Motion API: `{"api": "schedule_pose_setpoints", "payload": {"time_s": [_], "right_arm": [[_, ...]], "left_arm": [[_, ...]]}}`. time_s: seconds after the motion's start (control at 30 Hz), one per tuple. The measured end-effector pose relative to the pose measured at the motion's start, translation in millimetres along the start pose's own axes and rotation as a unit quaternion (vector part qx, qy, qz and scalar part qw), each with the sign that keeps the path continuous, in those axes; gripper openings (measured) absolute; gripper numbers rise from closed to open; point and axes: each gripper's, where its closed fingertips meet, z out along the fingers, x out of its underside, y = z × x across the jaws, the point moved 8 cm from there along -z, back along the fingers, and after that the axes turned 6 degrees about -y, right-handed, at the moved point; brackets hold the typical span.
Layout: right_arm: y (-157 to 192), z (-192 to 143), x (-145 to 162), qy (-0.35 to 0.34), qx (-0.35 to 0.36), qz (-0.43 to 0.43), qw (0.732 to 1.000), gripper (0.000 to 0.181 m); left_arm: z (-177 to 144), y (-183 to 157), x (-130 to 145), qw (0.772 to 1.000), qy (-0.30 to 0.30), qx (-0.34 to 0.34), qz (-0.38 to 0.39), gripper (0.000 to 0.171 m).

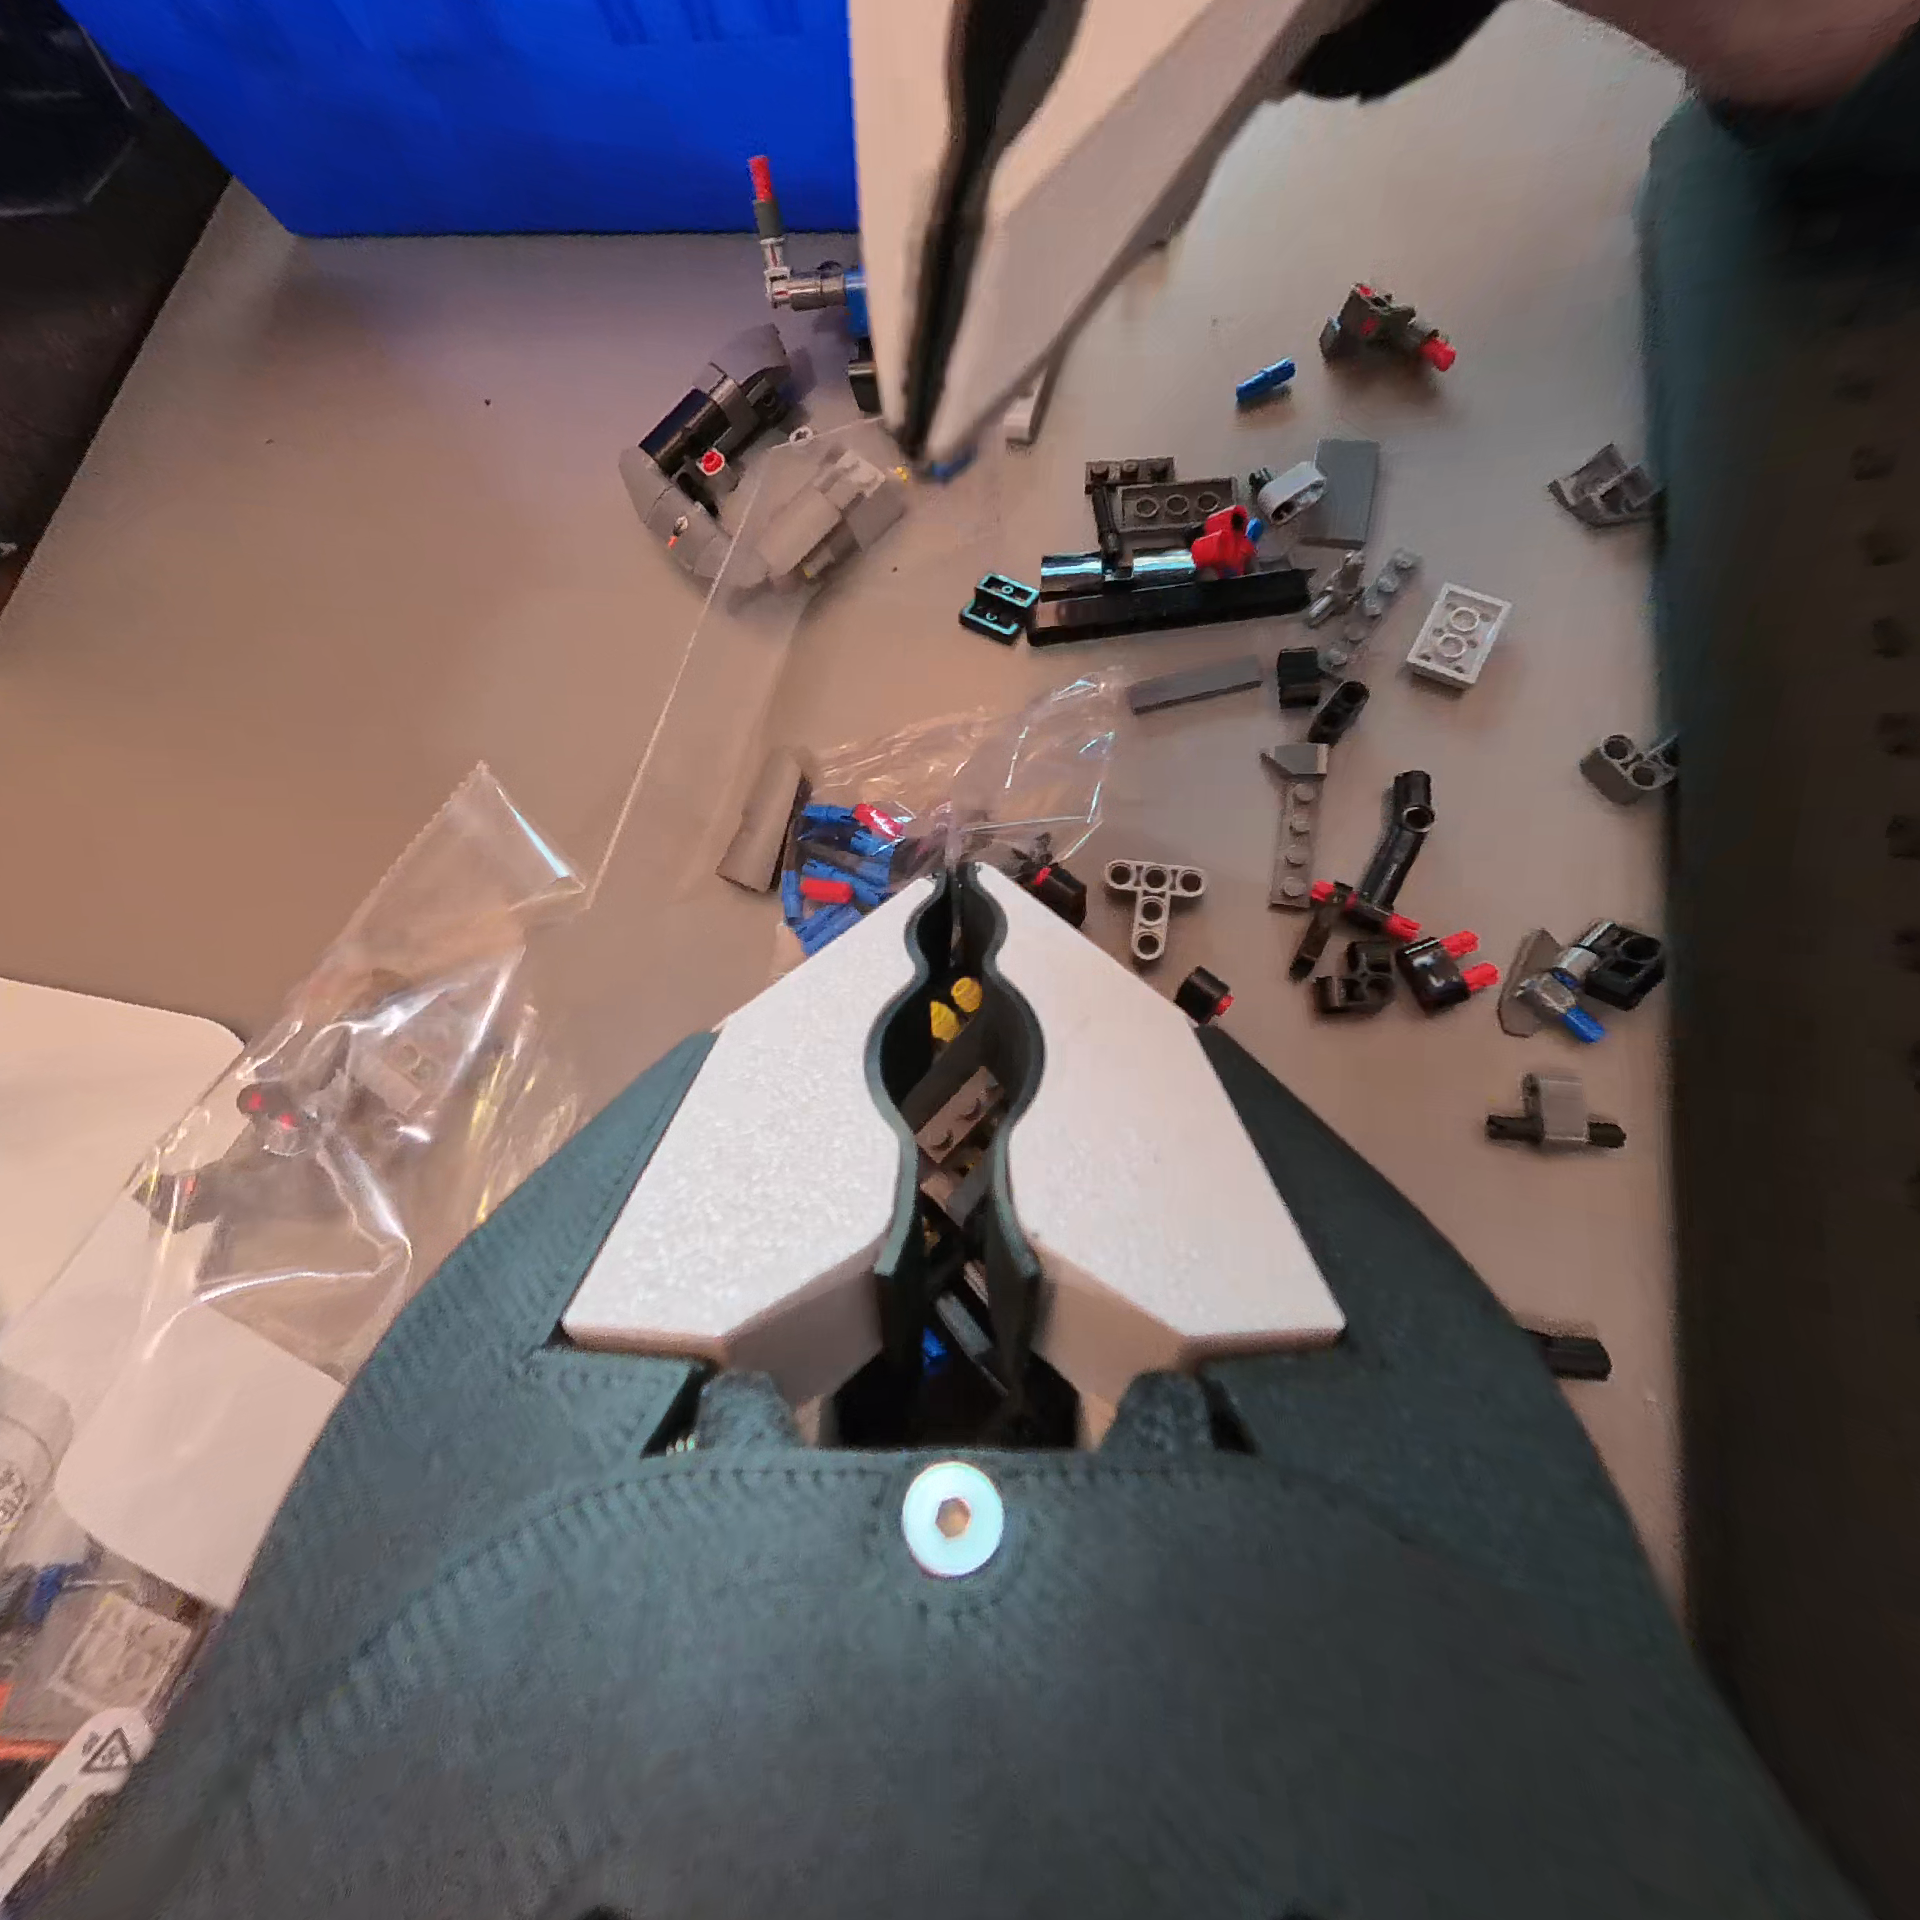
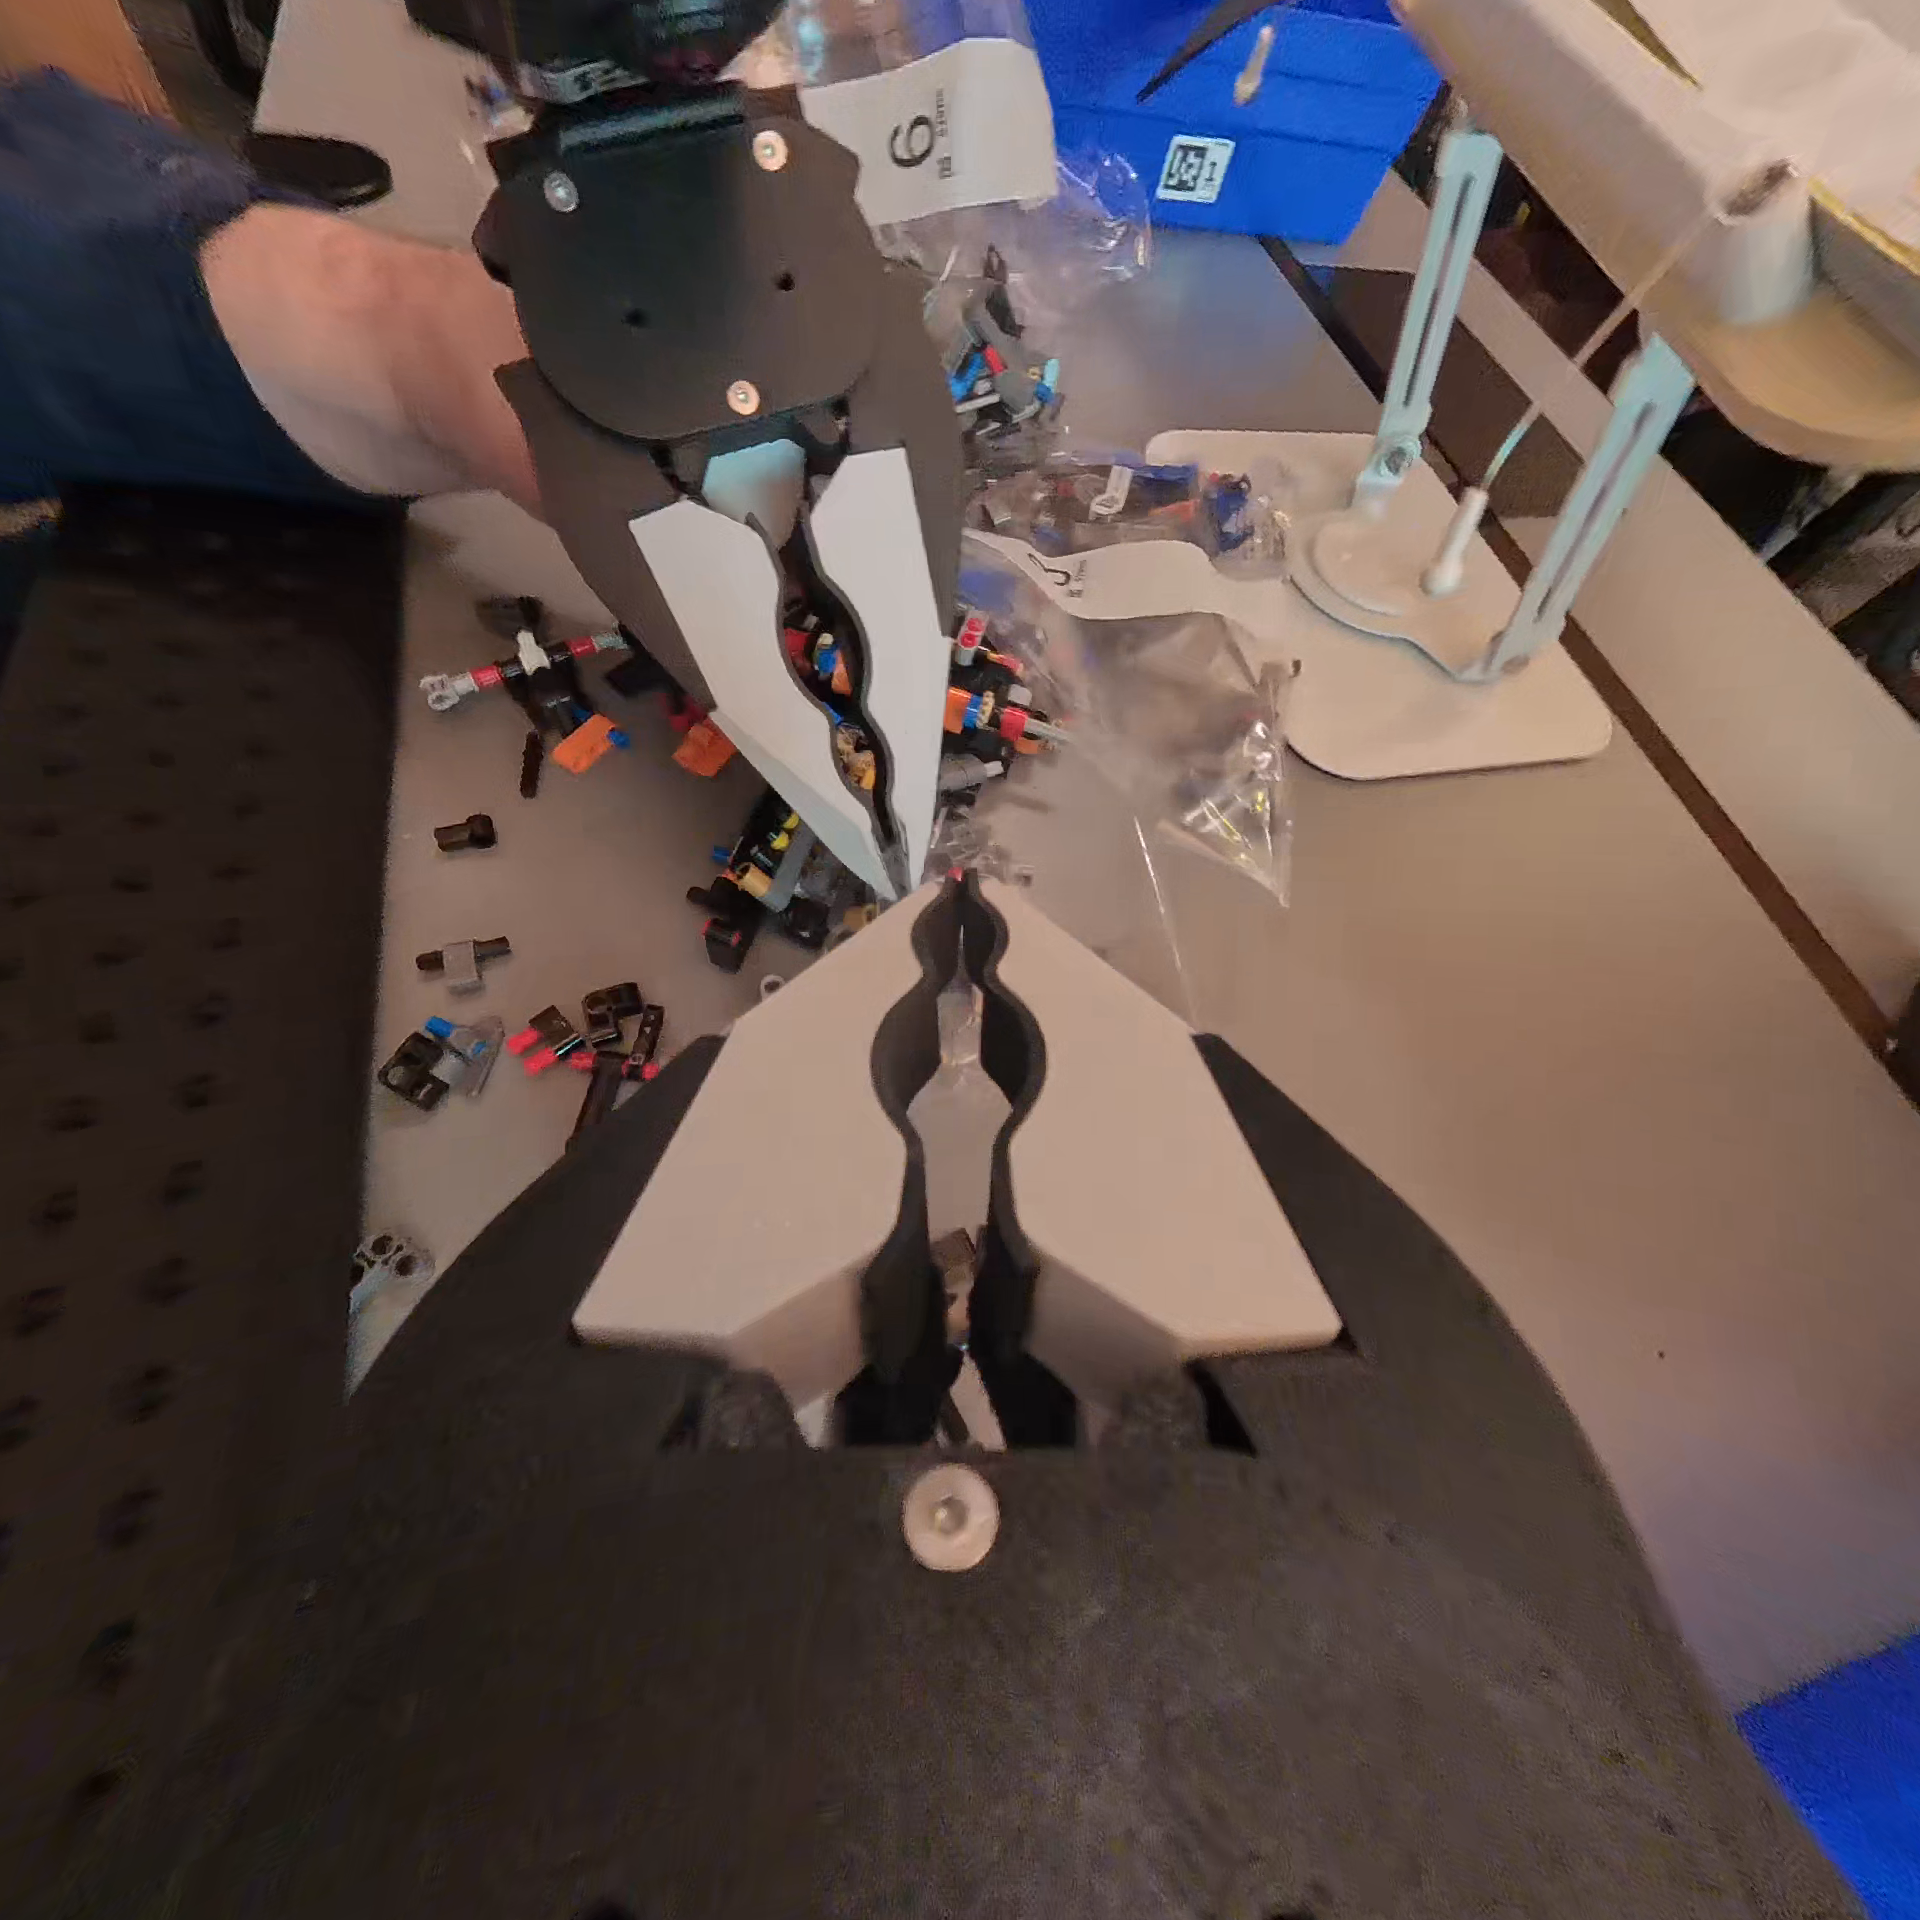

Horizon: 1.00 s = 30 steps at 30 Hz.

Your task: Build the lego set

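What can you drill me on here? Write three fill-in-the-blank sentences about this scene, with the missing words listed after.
1. The left tongs are ___ on a clear plastic bag.
2. The bin at the table's far edge is ___.
3. The T-shaped beam lying on the table is ___.

Missing words: shut; blue; grey

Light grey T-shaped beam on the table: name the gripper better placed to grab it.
Left, probably. The left gripper is beside the light grey T-shaped beam; the right gripper is farther away. Left must first release its clear plastic bag.
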Motion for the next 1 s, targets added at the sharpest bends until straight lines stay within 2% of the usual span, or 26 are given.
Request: {"api": "schedule_pose_setpoints", "payload": {"time_s": [0.07,0.13,0.3,0.67,0.8,0.83,1.0], "right_arm": [[-7.4,-2.2,4.7,0.011,0.018,0.018,1.000,0.000],[-4.8,0.6,7.2,0.015,-0.004,0.025,1.000,0.000],[2.4,18.3,26.9,0.102,-0.039,0.028,0.994,0.000],[23.2,25.5,14.3,0.062,-0.101,-0.009,0.993,0.000],[13.6,35.7,26.6,0.109,-0.054,0.001,0.993,0.000],[11.8,36.8,27.7,0.117,-0.045,0.001,0.992,0.005],[15.6,30.1,15.8,0.082,-0.047,-0.010,0.996,0.018]], "left_arm": [[-0.8,0.9,-0.1,1.000,-0.004,0.000,-0.004,0.000],[-1.1,0.3,-0.7,1.000,-0.004,-0.001,-0.002,0.000],[-2.4,2.1,0.7,1.000,-0.003,-0.004,-0.005,0.000],[-1.1,1.5,-0.3,1.000,-0.002,-0.003,-0.007,0.000],[-0.6,0.3,-1.2,1.000,-0.003,-0.002,-0.003,0.000],[-0.6,0.2,-1.2,1.000,-0.003,-0.002,-0.002,0.000],[-1.7,0.4,-1.6,1.000,-0.005,-0.003,-0.003,0.000]]}}
